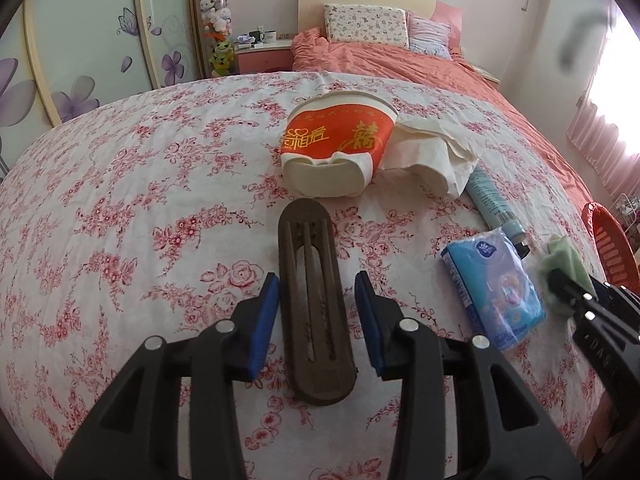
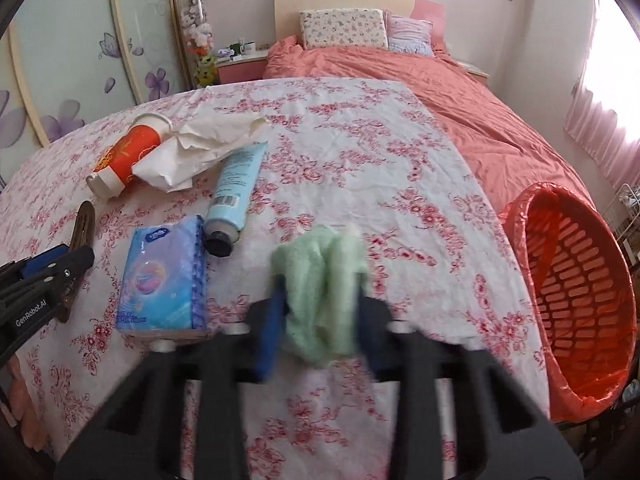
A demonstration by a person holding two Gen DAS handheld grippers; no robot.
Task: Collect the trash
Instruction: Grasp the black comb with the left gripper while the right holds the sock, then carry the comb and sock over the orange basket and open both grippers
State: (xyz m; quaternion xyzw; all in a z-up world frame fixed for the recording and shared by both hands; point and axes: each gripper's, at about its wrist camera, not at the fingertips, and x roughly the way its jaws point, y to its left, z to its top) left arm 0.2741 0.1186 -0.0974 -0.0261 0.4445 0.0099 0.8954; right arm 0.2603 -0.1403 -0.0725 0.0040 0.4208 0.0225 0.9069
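Note:
My right gripper (image 2: 320,304) is shut on a crumpled pale green cloth (image 2: 320,276) and holds it above the floral sheet; it also shows in the left wrist view (image 1: 564,264). My left gripper (image 1: 316,296) is open, its blue pads on either side of a brown oval holder (image 1: 314,304) lying flat on the sheet. A crushed red and white paper cup (image 1: 340,144) lies on its side beyond the holder, with crumpled white paper (image 1: 432,148) beside it. An orange mesh bin with a red liner (image 2: 576,300) stands at the bed's right edge.
A blue tissue pack (image 2: 164,276) and a light blue tube (image 2: 236,192) lie on the sheet between the two grippers. The pink duvet and pillows (image 2: 344,28) lie beyond. A wardrobe (image 2: 80,80) stands on the left.

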